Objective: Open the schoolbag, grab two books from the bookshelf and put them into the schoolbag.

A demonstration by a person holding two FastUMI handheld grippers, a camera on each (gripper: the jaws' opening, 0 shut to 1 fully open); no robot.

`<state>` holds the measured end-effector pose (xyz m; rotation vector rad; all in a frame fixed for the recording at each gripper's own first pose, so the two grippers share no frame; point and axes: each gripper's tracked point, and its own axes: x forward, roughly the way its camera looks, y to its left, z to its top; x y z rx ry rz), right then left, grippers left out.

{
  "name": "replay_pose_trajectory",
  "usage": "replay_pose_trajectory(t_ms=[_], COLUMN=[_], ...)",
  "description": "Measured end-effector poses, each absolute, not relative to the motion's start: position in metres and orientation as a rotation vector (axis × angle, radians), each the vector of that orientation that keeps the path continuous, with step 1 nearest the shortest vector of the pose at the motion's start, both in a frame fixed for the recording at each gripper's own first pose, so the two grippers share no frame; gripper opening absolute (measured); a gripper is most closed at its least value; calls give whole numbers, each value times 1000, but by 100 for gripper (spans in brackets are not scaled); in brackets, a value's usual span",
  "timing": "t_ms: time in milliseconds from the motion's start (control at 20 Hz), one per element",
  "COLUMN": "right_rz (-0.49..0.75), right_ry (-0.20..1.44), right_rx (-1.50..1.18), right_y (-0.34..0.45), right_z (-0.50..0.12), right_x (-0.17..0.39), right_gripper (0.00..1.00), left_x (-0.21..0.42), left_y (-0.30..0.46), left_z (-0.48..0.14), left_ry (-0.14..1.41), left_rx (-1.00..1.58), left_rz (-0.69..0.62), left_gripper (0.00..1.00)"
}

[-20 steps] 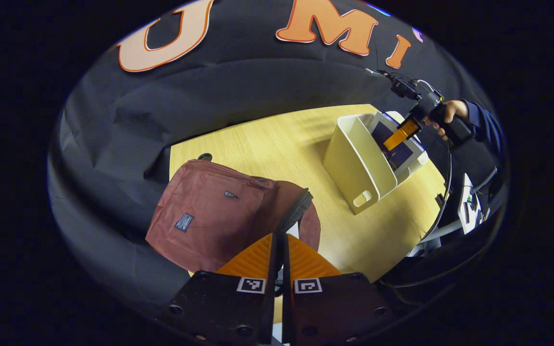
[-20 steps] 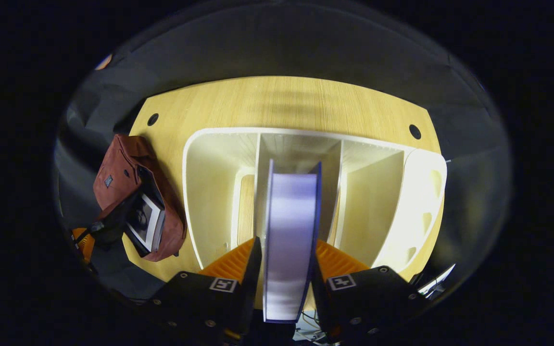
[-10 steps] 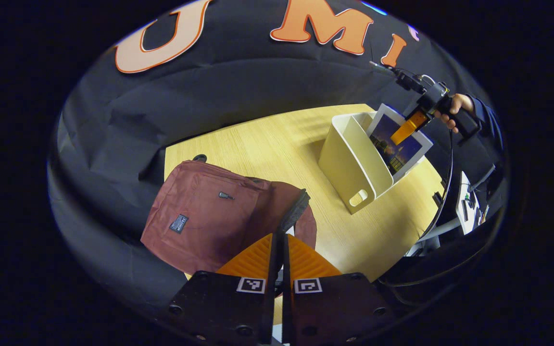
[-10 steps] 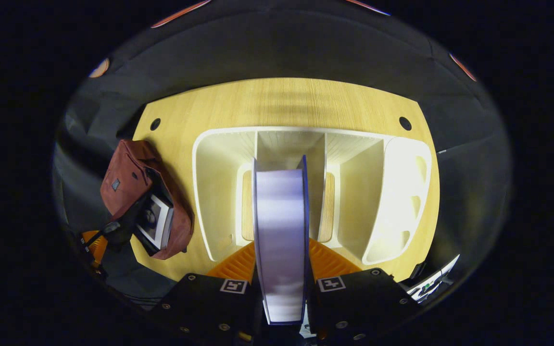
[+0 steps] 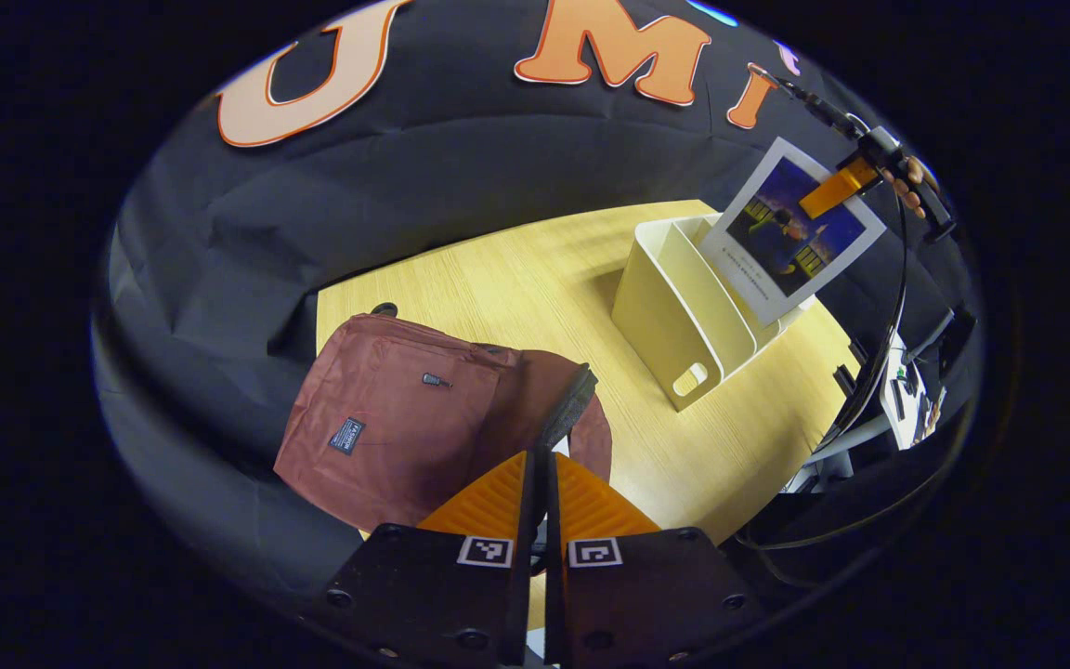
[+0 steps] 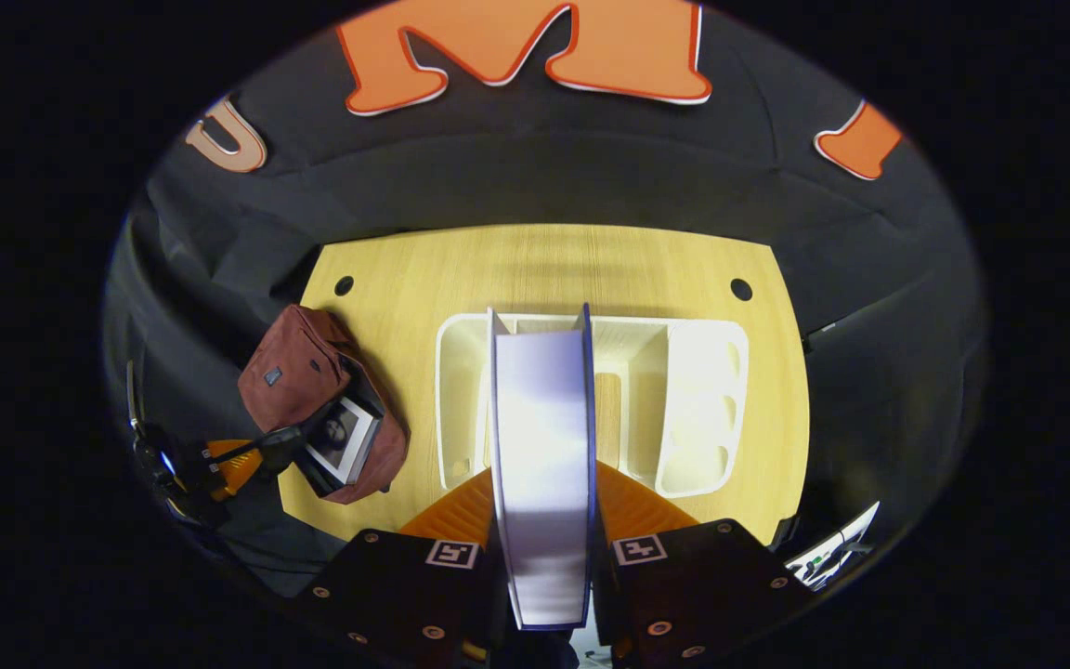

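Right gripper view: my right gripper (image 6: 542, 520) is clamped on the second book (image 6: 542, 465), held clear above the white bookshelf (image 6: 693, 409). I'd carry it level over to the schoolbag (image 6: 298, 390), off to the left on the table (image 6: 544, 269), then tip it in beside the first book (image 6: 342, 444). My left gripper (image 5: 540, 483) is pinched shut on the bag's strap (image 5: 567, 409), holding the mouth open.
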<state>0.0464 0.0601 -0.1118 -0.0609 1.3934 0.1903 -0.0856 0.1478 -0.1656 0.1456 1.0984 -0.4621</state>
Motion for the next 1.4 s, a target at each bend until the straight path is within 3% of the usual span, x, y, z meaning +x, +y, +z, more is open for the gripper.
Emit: replay_pose_trajectory(t_ms=[100, 150, 200, 400, 600, 650, 700, 750, 1400], right_rz=[191, 194, 204, 229, 341, 362, 386, 410, 501], right_ry=[1371, 1361, 1349, 1323, 1342, 1341, 1343, 1347, 1357], right_rx=[-45, -36, -27, -24, 94, 106, 135, 175, 569], right_y=[59, 59, 61, 67, 107, 114, 126, 139, 282], right_z=[-94, -87, -80, -75, -71, -71, -72, -71, -146], right_x=[43, 42, 40, 26, -1, -7, -15, -22, -65], right_gripper=[38, 30, 37, 36, 34, 43, 34, 34, 34], left_x=[-84, -86, -85, -90, -91, -92, -92, -92, -74], left_y=[149, 150, 149, 147, 147, 150, 150, 151, 161], left_z=[-165, -166, -165, -169, -171, -171, -170, -169, -130], left_ry=[1096, 1095, 1095, 1100, 1104, 1105, 1105, 1105, 1076], left_rx=[145, 143, 141, 136, 128, 126, 125, 122, 71], left_rz=[-462, -462, -462, -469, -465, -460, -457, -454, -444], left_gripper=[8, 7, 7, 7, 8, 7, 8, 7, 8])
